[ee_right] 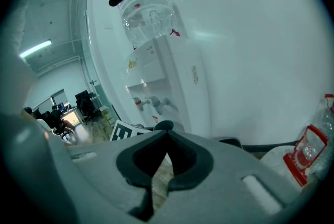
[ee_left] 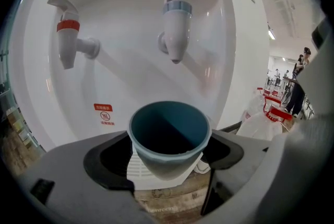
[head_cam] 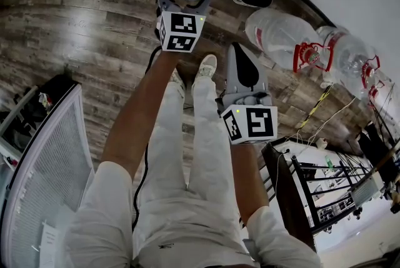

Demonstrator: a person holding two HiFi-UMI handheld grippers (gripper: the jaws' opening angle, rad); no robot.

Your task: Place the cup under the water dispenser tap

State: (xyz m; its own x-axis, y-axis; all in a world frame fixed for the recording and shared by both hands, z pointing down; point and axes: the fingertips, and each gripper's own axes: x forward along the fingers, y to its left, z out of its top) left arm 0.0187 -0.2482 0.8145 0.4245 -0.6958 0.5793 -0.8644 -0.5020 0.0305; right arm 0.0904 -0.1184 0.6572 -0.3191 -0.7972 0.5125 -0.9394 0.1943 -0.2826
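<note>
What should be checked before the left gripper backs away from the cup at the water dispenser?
1. Cup standing upright on the drip tray: ok.
2. Cup in line with the blue tap side to side: ok.
3. Cup directly under the spout front to back: cannot tell.
4. Left gripper jaws apart, with a gap on each side of the cup: ok.
5. Right gripper shut, empty, away from the cup: ok.

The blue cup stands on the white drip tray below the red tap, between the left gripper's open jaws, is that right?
Not quite. The left gripper view shows the cup below the blue tap; the red tap is off to the side. The rest holds: it stands on the white drip tray, between the left gripper's open jaws.
</note>
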